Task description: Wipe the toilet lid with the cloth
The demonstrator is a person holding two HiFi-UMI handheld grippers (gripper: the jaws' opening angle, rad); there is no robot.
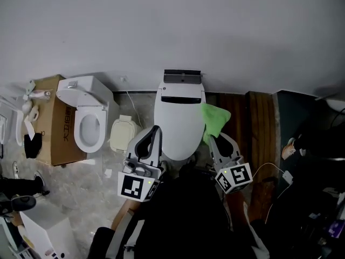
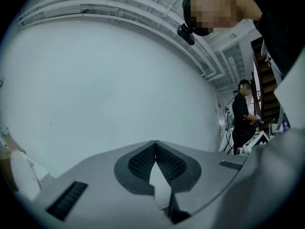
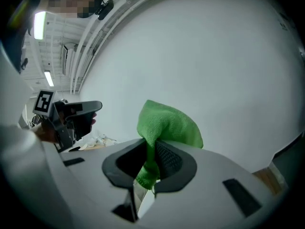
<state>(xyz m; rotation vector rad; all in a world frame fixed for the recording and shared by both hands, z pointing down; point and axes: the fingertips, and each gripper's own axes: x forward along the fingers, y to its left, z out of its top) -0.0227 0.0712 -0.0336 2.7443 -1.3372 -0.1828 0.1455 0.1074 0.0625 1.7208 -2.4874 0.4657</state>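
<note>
In the head view the white toilet [image 1: 179, 124] stands against the wall with its lid [image 1: 178, 128] closed. A green cloth [image 1: 215, 120] hangs over the lid's right edge, and my right gripper [image 1: 211, 138] is shut on it. The right gripper view shows the cloth [image 3: 167, 125] bunched above the right gripper [image 3: 153, 146], with a strip pinched between the jaws. My left gripper [image 1: 155, 129] sits at the lid's front left, apart from the cloth. In its own view the left gripper [image 2: 155, 144] has its jaws closed tip to tip, holding nothing.
A second toilet [image 1: 87, 121] with an open seat rests against a cardboard box [image 1: 54, 124] at the left. A small cream lidded box [image 1: 123, 135] lies between the two toilets. Wooden boards [image 1: 260, 127] stand at the right. A person [image 2: 242, 112] stands far off.
</note>
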